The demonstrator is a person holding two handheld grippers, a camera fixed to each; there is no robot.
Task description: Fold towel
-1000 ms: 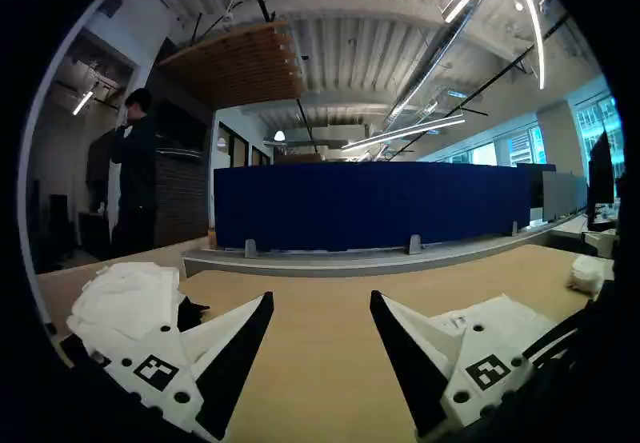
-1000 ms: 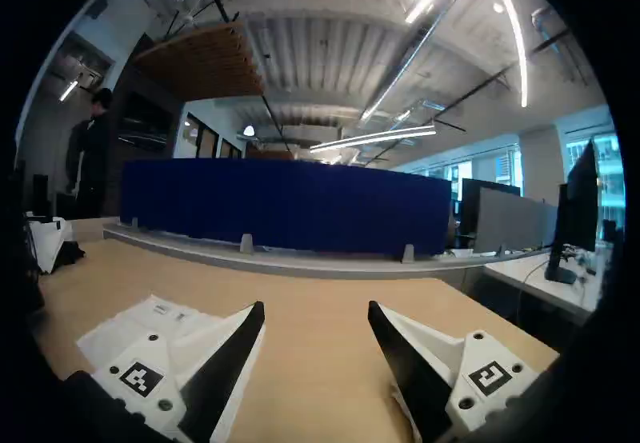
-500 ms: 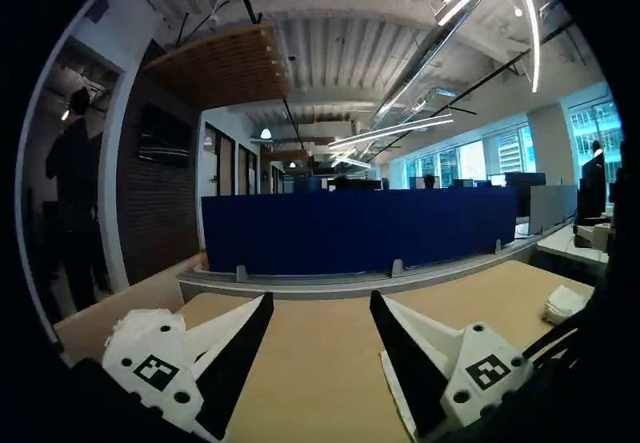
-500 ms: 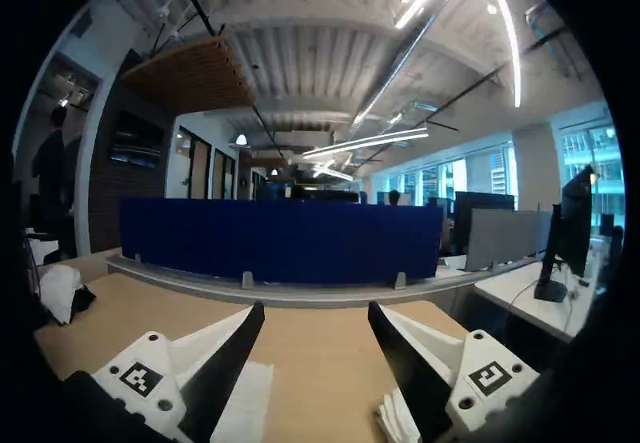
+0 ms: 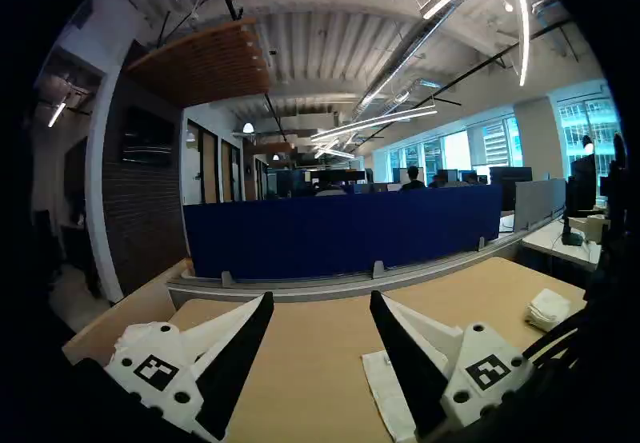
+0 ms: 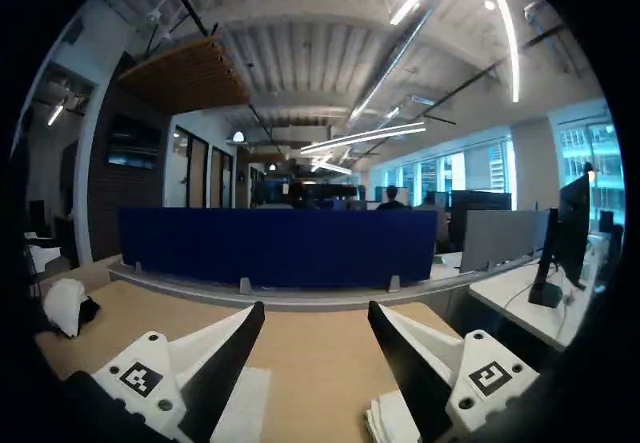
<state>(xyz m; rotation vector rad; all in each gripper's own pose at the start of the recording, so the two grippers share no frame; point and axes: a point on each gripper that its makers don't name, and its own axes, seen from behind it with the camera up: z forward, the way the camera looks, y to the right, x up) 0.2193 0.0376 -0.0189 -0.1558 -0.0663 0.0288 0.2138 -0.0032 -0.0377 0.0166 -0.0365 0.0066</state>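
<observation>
Towel (image 5: 382,379) lies flat on the bench (image 5: 320,387), low between the two: right of the left hand-held gripper (image 5: 321,294), left of the right hand-held gripper (image 6: 316,305). Both open, empty, held above it. Neither clearly nearer; long axis hidden. Folded stack (image 6: 386,421) further right, blue partition (image 6: 280,247) behind.

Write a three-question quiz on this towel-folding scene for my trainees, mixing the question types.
1. Fill the gap: in the left gripper view, the flat white towel lies on the wooden ___.
2. True or false: the left gripper is shut on that towel.
3. Which colour is the long divider in the background? A red, B blue, C green.
Key: 1 table; 2 false, its fingers stand open and hold nothing; 3 B.
</observation>
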